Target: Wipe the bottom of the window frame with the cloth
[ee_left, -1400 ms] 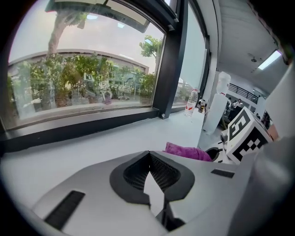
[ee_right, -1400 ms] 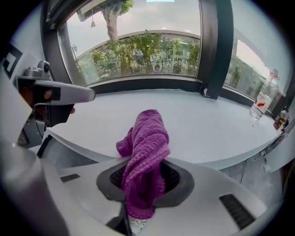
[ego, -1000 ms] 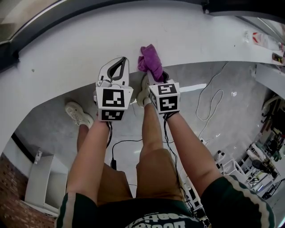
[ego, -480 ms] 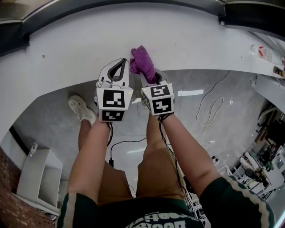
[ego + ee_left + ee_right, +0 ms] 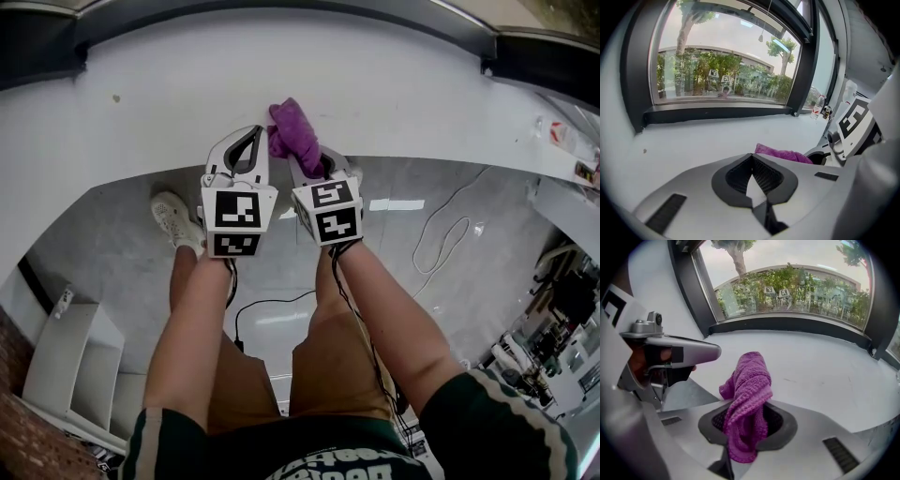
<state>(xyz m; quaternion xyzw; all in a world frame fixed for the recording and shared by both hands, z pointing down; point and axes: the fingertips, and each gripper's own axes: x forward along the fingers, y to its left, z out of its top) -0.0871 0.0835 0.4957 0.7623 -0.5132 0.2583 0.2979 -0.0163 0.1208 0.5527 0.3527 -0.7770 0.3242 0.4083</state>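
Wiping seems unstarted: our right gripper [image 5: 746, 425] clamps the crumpled purple terry cloth [image 5: 298, 139] mid-frame over the white sill [image 5: 422, 98], short of the dark bottom window frame [image 5: 717, 113]; our left gripper [image 5: 751, 180] is closed, empty.

White sill [image 5: 375, 84] under dark-framed window [image 5: 722, 61], grey floor [image 5: 112, 246].

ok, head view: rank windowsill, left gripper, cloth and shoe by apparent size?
1. windowsill, largest by far.
2. left gripper, marker cube included.
3. cloth and shoe look about alike. The shoe is farther from the camera, so I won't rank them.
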